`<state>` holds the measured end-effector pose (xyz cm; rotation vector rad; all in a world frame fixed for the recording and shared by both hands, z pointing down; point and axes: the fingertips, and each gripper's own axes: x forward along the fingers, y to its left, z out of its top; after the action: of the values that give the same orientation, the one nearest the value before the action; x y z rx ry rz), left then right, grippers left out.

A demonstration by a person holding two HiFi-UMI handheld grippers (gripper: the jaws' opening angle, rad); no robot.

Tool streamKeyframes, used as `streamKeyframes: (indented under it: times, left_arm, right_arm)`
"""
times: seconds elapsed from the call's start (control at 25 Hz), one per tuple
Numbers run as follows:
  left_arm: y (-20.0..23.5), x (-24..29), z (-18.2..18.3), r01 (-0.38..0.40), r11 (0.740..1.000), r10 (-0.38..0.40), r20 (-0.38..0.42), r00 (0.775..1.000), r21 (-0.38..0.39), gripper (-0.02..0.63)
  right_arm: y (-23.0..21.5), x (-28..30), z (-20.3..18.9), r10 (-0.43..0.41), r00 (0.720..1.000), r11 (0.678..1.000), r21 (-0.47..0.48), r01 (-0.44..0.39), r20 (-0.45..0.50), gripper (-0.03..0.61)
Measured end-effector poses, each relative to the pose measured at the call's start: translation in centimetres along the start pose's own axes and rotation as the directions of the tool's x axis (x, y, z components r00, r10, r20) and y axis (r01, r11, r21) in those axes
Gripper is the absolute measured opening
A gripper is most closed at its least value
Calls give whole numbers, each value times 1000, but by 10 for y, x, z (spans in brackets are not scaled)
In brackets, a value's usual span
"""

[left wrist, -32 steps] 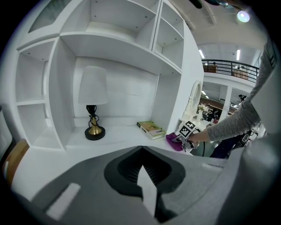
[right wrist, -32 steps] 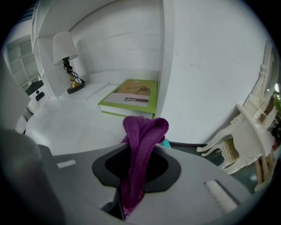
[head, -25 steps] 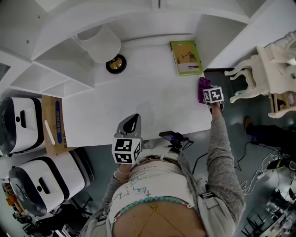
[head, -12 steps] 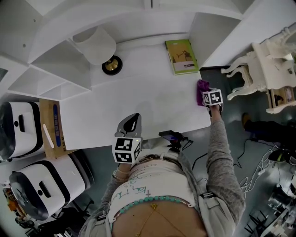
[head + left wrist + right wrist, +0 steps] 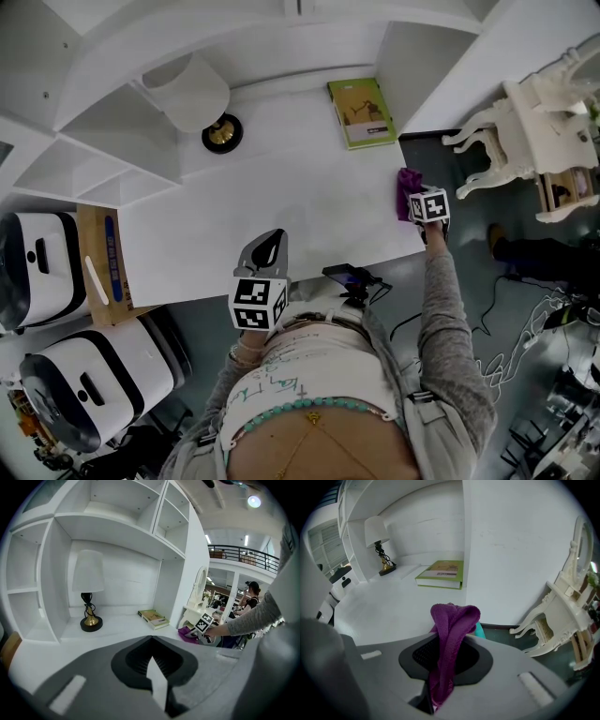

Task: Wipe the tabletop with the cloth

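A purple cloth [image 5: 452,639] is pinched in my right gripper [image 5: 440,667], which is shut on it. In the head view that cloth [image 5: 406,184] sits at the right edge of the white tabletop [image 5: 281,216], just beyond my right gripper [image 5: 417,202]. The left gripper view shows the cloth [image 5: 187,633] far off at the right. My left gripper [image 5: 267,251] hovers over the tabletop's near edge with its jaws closed and nothing between them; in its own view my left gripper [image 5: 154,672] points toward the shelves.
A green book [image 5: 361,112] lies at the back right of the tabletop. A white lamp with a brass base [image 5: 222,134] stands at the back left. White shelving [image 5: 103,141] borders the left. An ornate white chair [image 5: 525,131] stands beyond the table's right edge.
My right gripper has drawn the cloth toward me along the tabletop's right edge. The left gripper has stayed where it was.
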<state>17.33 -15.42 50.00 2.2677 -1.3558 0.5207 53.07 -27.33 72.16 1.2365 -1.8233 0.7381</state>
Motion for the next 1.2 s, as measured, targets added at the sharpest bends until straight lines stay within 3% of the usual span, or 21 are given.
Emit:
streamKeyframes:
  times: [0.72, 1.2]
  left_arm:
    - [1, -23, -8, -18, 1000, 19, 26, 999, -19, 0]
    - [20, -36, -12, -44, 997, 46, 47, 998, -57, 0]
  right_arm:
    - [12, -12, -18, -35, 999, 999, 15, 35, -27, 83]
    - [35, -10, -18, 0, 1000, 998, 63, 0, -4, 83]
